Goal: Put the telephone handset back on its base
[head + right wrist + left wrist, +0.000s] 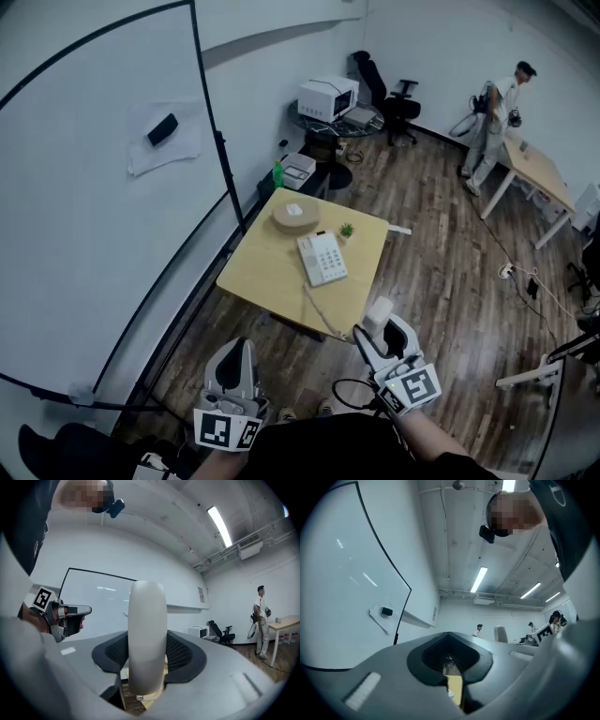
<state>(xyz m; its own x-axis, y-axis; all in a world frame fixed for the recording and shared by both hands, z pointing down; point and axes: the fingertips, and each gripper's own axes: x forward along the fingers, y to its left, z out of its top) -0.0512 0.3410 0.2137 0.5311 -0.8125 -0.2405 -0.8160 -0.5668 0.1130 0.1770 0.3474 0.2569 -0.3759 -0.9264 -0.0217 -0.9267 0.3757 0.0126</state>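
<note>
The white telephone base (322, 258) lies on a small wooden table (259, 274), its cradle side bare. Its cord (322, 317) runs off the near edge to the white handset (379, 314), which my right gripper (380, 333) is shut on, in the air short of the table's near right corner. In the right gripper view the handset (146, 639) stands upright between the jaws of that gripper (147, 654). My left gripper (234, 364) hangs near my body, left of the table's near edge, holding nothing. In its own view the left gripper (452, 667) has its jaws together with only a sliver of table showing.
A round tan object (295, 216) and a tiny green plant (347, 230) share the table. A whiteboard (94, 187) lines the left wall. Farther back are a microwave (328, 97), an office chair (394, 98), and a person (492, 122) beside a desk (539, 169).
</note>
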